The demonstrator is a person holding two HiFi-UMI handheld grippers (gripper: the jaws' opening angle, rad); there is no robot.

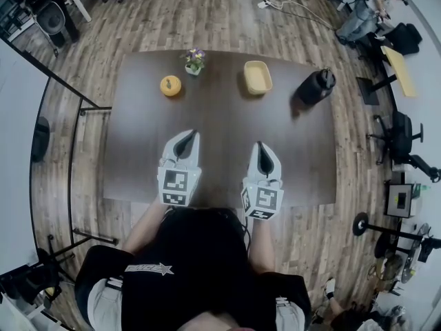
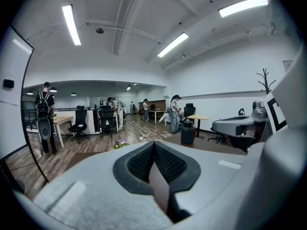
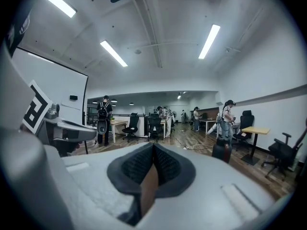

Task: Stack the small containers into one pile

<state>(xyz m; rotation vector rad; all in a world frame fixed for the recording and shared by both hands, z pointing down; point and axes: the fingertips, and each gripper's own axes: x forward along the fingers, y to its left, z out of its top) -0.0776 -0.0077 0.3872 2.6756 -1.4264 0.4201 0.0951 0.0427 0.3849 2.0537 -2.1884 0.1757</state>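
1. Brown wood-grain table (image 1: 138, 164) carried everything. Both grippers lay at its near edge, just in front of the person, with their noses pointing toward the far side. I judged this a resting pose, low and side by side.
2. The left gripper (image 1: 187, 138) had its jaws pressed together at the tips with nothing between them (its own view showed only the dark ribbed pads meeting). The right gripper (image 1: 260, 148) was closed and empty in the same way.
3. The round orange container (image 1: 170, 85) sat beyond the left gripper, a little to its left and well apart from it.
4. The rectangular yellow container (image 1: 257, 77) sat almost straight ahead of the right gripper, also well apart from it.
5. The two containers stood well apart from each other, with a small pot of flowers (image 1: 194, 61) between them and slightly farther back, so they made no pile. Whether the yellow one was a single piece or several nested could not be told.
6. A dark jug (image 1: 316, 86) stood near the yellow container, on its right.
7. Each container lay on its own gripper's side, which seemed to suit a two-handed reach.
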